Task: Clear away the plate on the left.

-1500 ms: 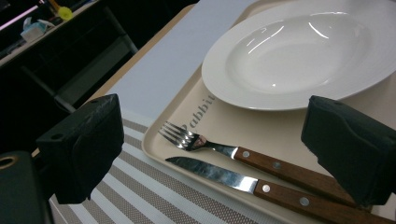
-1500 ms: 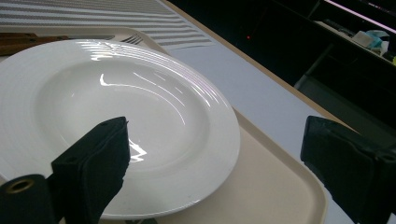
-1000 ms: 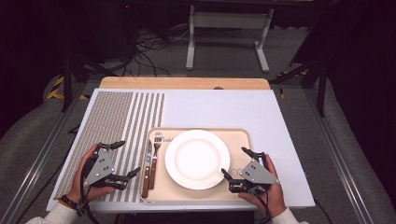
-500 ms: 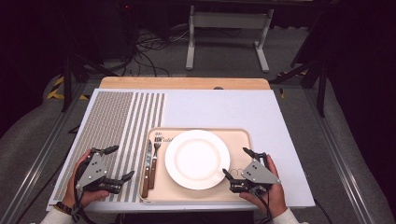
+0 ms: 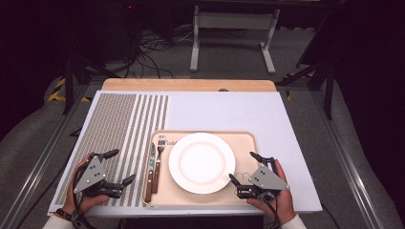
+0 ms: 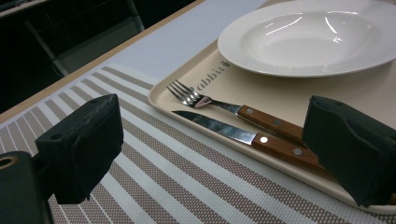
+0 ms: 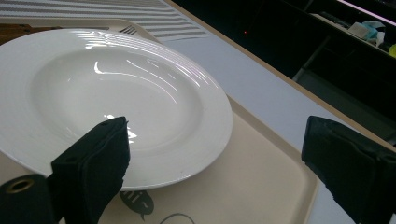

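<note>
Left gripper point(image 5: 116, 167): jaws apart, holding nothing; it sits over the striped mat point(image 5: 114, 129) at the near left of the surface point(image 5: 229, 109), just beside the tray point(image 5: 246, 143)
Right gripper point(image 5: 244, 167): jaws apart, empty; near the right rim of the plate point(image 5: 202, 162), over the tray's near right corner
Knife point(image 5: 150, 172) and fork point(image 5: 158, 161): side by side at the tray's left edge, knife outermost
Risk, cutlery: the knife lies flat against the tray lip, so I judge a jaw could catch the lip or drag the fork along
Risk, plate: a smooth rim could slip from the right gripper if the bite is shallow
Left gripper view: rivets on the wooden handles point(image 6: 280, 149); lettering on the tray; too small from above
High view: both hands and the whole layout at once
</note>
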A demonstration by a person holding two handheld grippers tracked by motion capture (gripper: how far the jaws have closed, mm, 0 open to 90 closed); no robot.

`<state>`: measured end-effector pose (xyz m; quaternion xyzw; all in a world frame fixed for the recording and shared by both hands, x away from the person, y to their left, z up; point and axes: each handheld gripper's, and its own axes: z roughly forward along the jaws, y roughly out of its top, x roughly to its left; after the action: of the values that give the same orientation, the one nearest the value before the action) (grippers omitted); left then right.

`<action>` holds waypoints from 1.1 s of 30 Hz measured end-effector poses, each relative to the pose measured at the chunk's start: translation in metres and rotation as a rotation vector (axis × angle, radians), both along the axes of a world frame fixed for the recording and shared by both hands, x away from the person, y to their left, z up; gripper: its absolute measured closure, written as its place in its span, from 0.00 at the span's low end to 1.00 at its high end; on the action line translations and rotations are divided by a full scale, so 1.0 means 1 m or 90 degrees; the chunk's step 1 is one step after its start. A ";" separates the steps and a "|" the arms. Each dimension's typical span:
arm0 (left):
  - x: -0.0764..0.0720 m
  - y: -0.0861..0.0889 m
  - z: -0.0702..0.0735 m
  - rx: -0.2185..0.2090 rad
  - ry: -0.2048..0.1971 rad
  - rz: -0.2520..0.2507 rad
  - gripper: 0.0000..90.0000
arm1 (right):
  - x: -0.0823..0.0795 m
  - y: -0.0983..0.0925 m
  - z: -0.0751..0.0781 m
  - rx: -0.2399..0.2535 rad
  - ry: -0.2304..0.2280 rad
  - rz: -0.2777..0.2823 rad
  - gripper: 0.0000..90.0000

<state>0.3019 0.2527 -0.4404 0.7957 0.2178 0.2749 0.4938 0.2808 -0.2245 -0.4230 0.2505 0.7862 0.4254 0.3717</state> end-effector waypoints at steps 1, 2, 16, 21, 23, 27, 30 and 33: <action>0.001 0.000 0.000 -0.003 0.000 -0.001 0.07 | 0.000 0.000 0.000 0.000 0.000 0.000 0.10; 0.001 0.000 0.000 -0.002 0.000 -0.001 0.07 | 0.000 0.000 0.000 -0.002 0.000 0.000 0.10; 0.002 -0.002 0.001 0.000 -0.008 -0.013 0.07 | -0.004 0.002 0.000 -0.015 -0.007 -0.012 0.11; 0.003 -0.003 0.001 0.003 -0.009 -0.015 0.07 | -0.002 0.001 -0.001 -0.019 -0.005 -0.015 0.11; 0.004 -0.003 0.001 0.002 -0.008 -0.014 0.07 | -0.002 0.001 -0.001 -0.019 -0.004 -0.016 0.11; 0.003 -0.002 0.001 0.005 -0.009 -0.014 0.07 | -0.002 0.001 -0.001 -0.019 -0.006 -0.017 0.11; 0.003 -0.003 0.001 0.003 -0.009 -0.014 0.07 | -0.003 0.001 0.000 -0.018 -0.008 -0.016 0.11; 0.004 -0.003 0.001 0.004 -0.009 -0.013 0.07 | -0.003 0.001 0.000 -0.018 -0.009 -0.016 0.11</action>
<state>0.3055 0.2500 -0.4391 0.7977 0.2051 0.2757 0.4956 0.2776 -0.2238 -0.4231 0.2522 0.7863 0.4111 0.3862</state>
